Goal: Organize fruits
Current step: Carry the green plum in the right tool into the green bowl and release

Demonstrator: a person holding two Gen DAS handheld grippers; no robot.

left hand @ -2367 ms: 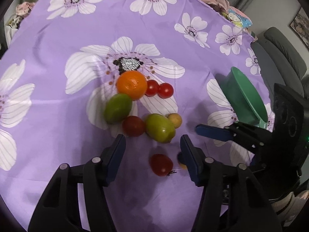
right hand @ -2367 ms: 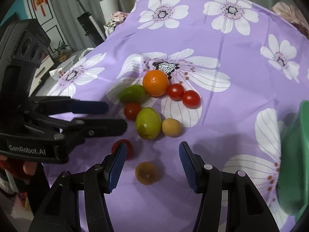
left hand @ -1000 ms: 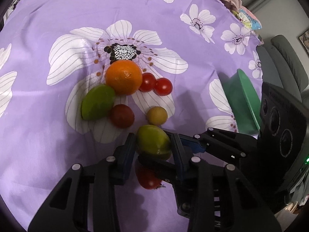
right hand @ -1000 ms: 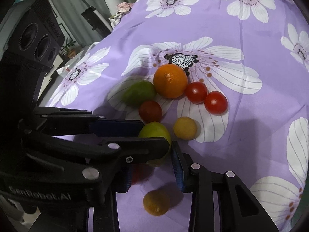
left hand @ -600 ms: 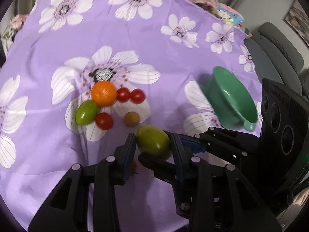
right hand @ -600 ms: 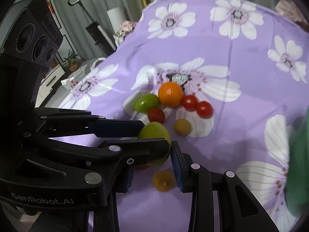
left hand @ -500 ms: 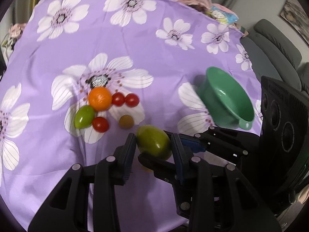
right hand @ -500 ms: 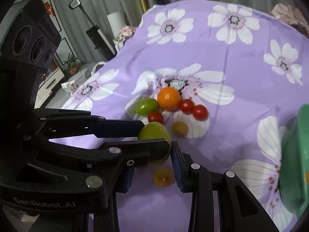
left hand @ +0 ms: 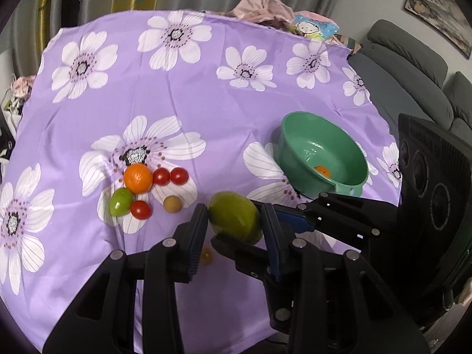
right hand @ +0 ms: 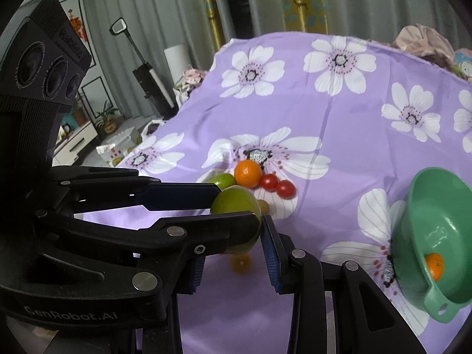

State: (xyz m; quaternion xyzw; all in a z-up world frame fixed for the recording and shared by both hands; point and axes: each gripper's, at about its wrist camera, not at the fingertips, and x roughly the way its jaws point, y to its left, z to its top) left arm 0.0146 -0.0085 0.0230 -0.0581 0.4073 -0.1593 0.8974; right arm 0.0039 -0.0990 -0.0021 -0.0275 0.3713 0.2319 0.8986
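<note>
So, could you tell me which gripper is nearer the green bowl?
Right, narrowly: the right gripper reaches in from beside the green bowl. The left gripper sits farther left; both meet at the green fruit.

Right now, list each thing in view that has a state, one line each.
Left gripper: shut on the green fruit.
Green fruit: clamped, lifted off the cloth.
Right gripper: partly closed around the same fruit, contact unclear.
Green bowl: upright, holding one small orange fruit.
Orange: resting on the cloth.

The left gripper (left hand: 234, 221) has closed on the green mango (left hand: 235, 216) and lifted it off the cloth (left hand: 206, 94).
</note>
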